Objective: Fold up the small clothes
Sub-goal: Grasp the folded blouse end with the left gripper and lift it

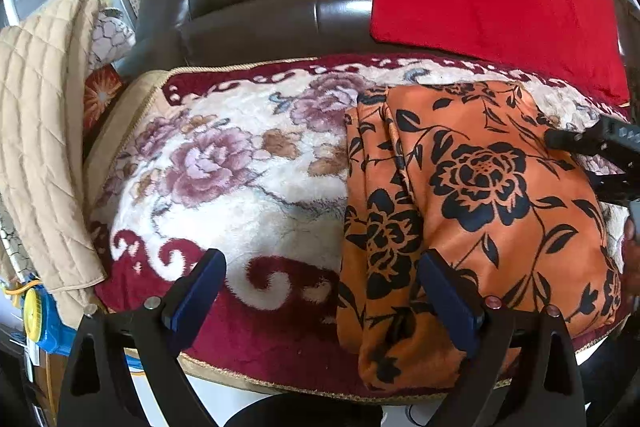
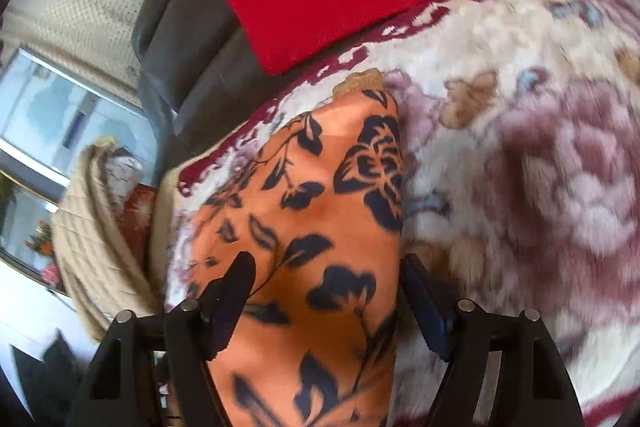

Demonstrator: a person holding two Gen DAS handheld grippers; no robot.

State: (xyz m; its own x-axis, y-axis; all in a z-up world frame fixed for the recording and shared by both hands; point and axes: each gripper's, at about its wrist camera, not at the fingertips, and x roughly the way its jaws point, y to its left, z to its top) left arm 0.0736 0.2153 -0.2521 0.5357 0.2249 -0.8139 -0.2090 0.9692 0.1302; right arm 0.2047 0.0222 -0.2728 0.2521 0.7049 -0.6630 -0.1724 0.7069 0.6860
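step: mid-fold | orange floral garment (image 1: 472,195) lay right of centre on plush floral blanket (image 1: 224,187) | left gripper (image 1: 320,301) jaws apart, empty, over its left edge | right gripper (image 2: 326,297) jaws apart astride cloth edge | next: likely close, carry fold across

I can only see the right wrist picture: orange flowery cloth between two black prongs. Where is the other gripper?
Observer: The left gripper is open at the front edge of the blanket, with its right finger over the orange cloth.
Operator: Is the cloth spread out flat?
Observer: No. It lies as a folded bundle on the right part of the blanket, with folds along its left side.
Operator: Is there anything else I'm missing?
Observer: A blue and yellow object sits at the far left, below the beige quilted cover.
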